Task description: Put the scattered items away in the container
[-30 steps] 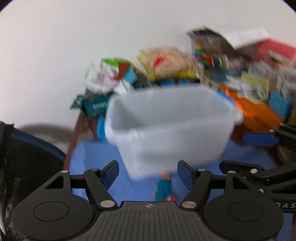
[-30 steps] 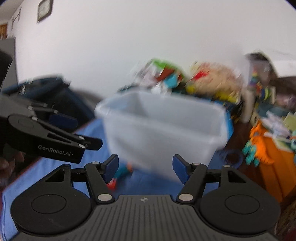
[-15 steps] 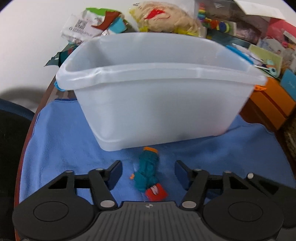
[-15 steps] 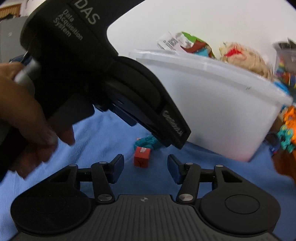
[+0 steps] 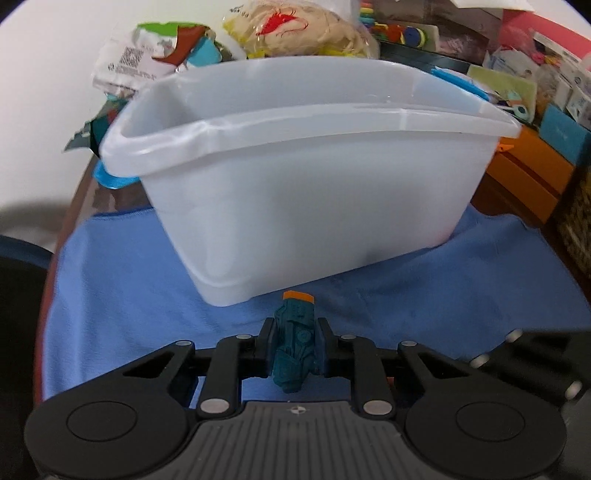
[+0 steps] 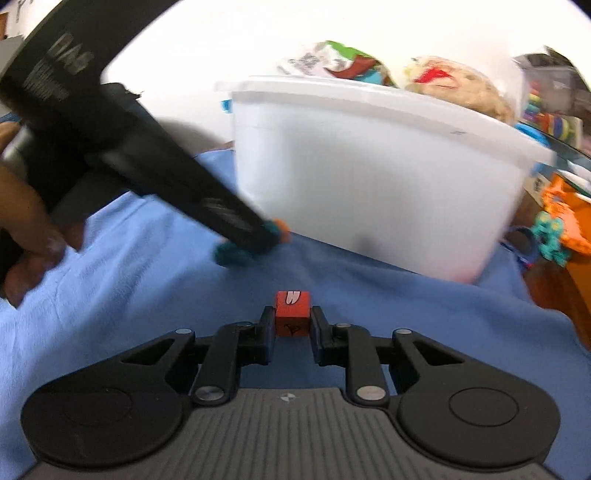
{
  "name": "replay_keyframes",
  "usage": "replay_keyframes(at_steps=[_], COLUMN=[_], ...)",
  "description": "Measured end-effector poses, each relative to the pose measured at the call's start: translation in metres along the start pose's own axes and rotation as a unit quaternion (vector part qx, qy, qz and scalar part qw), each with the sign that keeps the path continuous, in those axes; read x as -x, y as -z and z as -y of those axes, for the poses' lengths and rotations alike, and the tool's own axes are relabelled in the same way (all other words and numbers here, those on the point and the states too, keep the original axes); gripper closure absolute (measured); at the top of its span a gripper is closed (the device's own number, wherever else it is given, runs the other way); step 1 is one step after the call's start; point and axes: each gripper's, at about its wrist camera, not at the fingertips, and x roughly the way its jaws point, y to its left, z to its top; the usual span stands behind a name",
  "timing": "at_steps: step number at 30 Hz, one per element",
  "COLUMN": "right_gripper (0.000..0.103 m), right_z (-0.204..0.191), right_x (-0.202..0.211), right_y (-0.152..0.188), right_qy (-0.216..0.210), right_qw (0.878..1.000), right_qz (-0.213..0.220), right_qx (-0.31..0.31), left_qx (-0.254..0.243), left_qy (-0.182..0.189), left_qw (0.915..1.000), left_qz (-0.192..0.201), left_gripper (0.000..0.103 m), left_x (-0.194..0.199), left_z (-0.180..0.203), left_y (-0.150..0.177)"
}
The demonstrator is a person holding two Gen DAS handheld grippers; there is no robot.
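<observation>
A white plastic tub (image 5: 317, 177) stands on a blue cloth (image 5: 122, 295). It also shows in the right wrist view (image 6: 369, 177). My left gripper (image 5: 294, 345) is shut on a teal toy with an orange tip (image 5: 295, 339), just in front of the tub. In the right wrist view the left gripper (image 6: 258, 232) shows holding that teal toy (image 6: 236, 251) low over the cloth. My right gripper (image 6: 292, 325) is shut on a small red cube (image 6: 292, 314) that sits on the cloth (image 6: 406, 325).
Behind the tub lies a pile of packets, a bag of noodles (image 5: 306, 29), toys and boxes. Orange boxes (image 5: 528, 173) stand at the right. A dark chair (image 5: 18, 295) is at the left edge.
Both grippers dropped to the cloth and closed: the left one on the teal toy, the right one on the red cube. The tub looms closer.
</observation>
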Motion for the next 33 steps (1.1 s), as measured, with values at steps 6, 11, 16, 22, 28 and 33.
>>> replay_keyframes(at_steps=[6,11,16,22,28,33], right_gripper=[0.081,0.081,0.081,0.081,0.081,0.081], right_z=[0.025,0.042,0.047,0.051,0.081,0.087], right_x=[0.031,0.055,0.079,0.105,0.105,0.104], right_y=[-0.007,-0.025,-0.043,-0.071,-0.108,-0.106], right_qy=[0.025,0.034,0.036,0.042,0.051,0.053], right_qw=[0.999,0.997,0.995,0.991,0.985,0.983], right_qz=[0.016,0.04,0.078,0.128,0.16,0.167], right_qx=[-0.028,-0.049,-0.046,-0.022,-0.037,-0.048], left_qx=[0.015,0.011,0.006,-0.002,-0.013,-0.01], left_qy=[-0.022,-0.039,-0.051,-0.051,-0.056,-0.025], left_qw=[0.9996,0.9988,0.9964,0.9915,0.9869,0.9941], left_qz=[0.012,0.029,0.067,0.12,0.151,0.105], left_gripper=[0.079,0.078,0.078,0.078,0.078,0.044], left_x=[0.026,0.051,0.086,0.117,0.126,0.094], left_z=[0.011,0.021,0.032,0.044,0.04,0.043], left_y=[0.008,0.009,0.0,-0.033,-0.068,-0.047])
